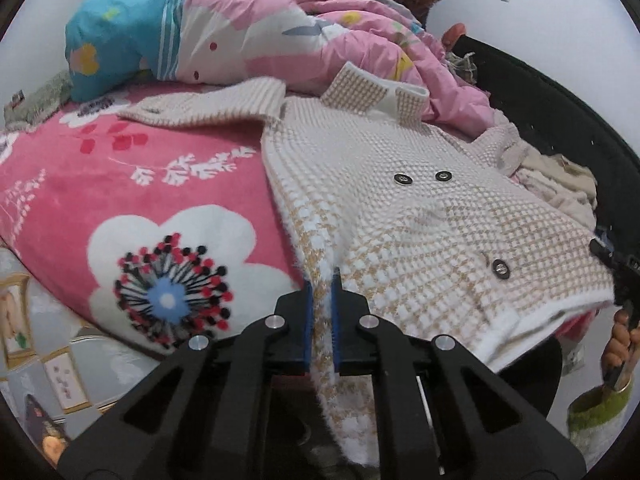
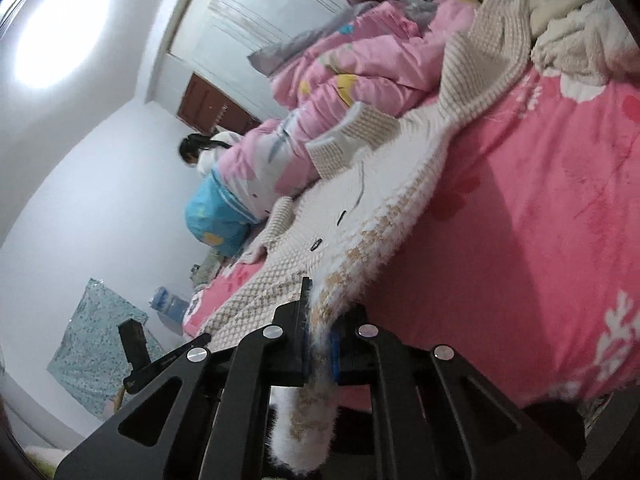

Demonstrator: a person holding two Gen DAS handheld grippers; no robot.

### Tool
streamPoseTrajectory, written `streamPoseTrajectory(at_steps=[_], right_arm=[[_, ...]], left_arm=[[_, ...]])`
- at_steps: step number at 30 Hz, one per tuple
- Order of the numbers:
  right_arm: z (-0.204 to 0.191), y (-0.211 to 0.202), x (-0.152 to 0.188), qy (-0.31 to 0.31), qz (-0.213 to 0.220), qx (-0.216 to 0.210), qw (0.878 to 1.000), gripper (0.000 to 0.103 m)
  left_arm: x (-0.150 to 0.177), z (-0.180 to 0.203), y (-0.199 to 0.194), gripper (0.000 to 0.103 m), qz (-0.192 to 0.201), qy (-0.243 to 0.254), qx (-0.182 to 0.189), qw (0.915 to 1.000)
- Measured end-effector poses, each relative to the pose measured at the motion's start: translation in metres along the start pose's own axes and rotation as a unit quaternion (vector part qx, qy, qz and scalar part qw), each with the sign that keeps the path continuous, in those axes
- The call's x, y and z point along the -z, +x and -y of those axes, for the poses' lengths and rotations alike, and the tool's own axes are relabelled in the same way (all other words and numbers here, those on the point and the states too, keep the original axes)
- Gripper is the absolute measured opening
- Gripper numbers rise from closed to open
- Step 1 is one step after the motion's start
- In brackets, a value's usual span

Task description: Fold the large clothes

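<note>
**Both grippers clamped on the coat's hem**

Left gripper [image 1: 322, 300]: jaws closed tight on the hem of the cream-and-tan checked coat [image 1: 400, 200]. Coat spread across the pink floral blanket [image 1: 120, 184], collar toward the pink quilt [image 1: 280, 48], hem lifted off the bed. Right gripper [image 2: 318, 332]: pinched shut on the hem's other corner, fuzzy edge drooping between the fingers.

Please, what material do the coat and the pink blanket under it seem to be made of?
Coat: likely a thick, fuzzy wool-blend weave; the checked beige-and-white pattern has hairy edges, with metal-looking snaps. Blanket: probably plush fleece, with a soft matte pile and printed flowers.
</note>
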State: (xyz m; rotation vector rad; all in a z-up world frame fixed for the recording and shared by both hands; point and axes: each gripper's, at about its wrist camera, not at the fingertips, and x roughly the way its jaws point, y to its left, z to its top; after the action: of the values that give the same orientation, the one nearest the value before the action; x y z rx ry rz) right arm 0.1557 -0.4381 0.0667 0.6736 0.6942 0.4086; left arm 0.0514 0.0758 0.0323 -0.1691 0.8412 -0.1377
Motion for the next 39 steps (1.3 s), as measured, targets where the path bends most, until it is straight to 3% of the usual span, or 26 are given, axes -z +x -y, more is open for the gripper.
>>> streamPoseTrajectory(at_steps=[6,8,10,14,17,19,22,24,29,31,35,39], right_arm=[[0.015,-0.025,0.039,0.013,-0.024,0.035,0.999,0.008],[0.039,-0.015,0.049,0.042,-0.050,0.060,0.996,0.008],[0.061,0.005,0.054,0.060,-0.090,0.110,0.988,0.010],[0.072,0.021,0.054,0.046,-0.139,0.234,0.961,0.031],[0.052,0.013,0.043,-0.002,-0.117,0.305,0.945,0.048],[0.031,0.012,0.030,-0.040,-0.099,0.336,0.936,0.052],[0.004,0.020,0.017,-0.082,-0.083,0.331,0.936,0.060],[-0.020,0.044,0.007,-0.124,-0.082,0.303,0.941,0.071],[-0.047,0.114,0.008,-0.215,-0.129,0.279,0.927,0.078],[-0.040,0.128,0.013,-0.217,-0.148,0.279,0.924,0.078],[0.005,0.141,0.019,-0.168,-0.187,0.324,0.912,0.078],[0.014,0.133,0.018,-0.139,-0.190,0.325,0.916,0.078]], left_arm=[[0.035,-0.001,-0.017,0.007,-0.039,0.003,0.007,0.9992],[0.052,-0.006,-0.001,0.008,-0.065,-0.004,0.001,0.9979],[0.065,-0.015,0.025,0.010,-0.105,-0.021,0.003,0.9942],[0.075,-0.022,0.044,0.017,-0.124,-0.028,-0.019,0.9917],[0.072,-0.023,0.031,0.029,-0.097,-0.016,-0.037,0.9945],[0.067,-0.026,0.022,0.032,-0.075,-0.014,-0.039,0.9963],[0.051,-0.024,0.021,0.040,-0.051,-0.016,-0.015,0.9984],[0.037,-0.015,0.029,0.049,-0.037,-0.012,-0.003,0.9992],[0.009,0.010,0.055,0.061,-0.023,-0.009,0.007,0.9997],[0.003,0.015,0.069,0.063,-0.023,-0.007,0.001,0.9997],[0.001,0.014,0.106,0.064,-0.045,-0.012,-0.014,0.9988],[0.007,0.003,0.123,0.066,-0.056,-0.026,-0.004,0.9981]])
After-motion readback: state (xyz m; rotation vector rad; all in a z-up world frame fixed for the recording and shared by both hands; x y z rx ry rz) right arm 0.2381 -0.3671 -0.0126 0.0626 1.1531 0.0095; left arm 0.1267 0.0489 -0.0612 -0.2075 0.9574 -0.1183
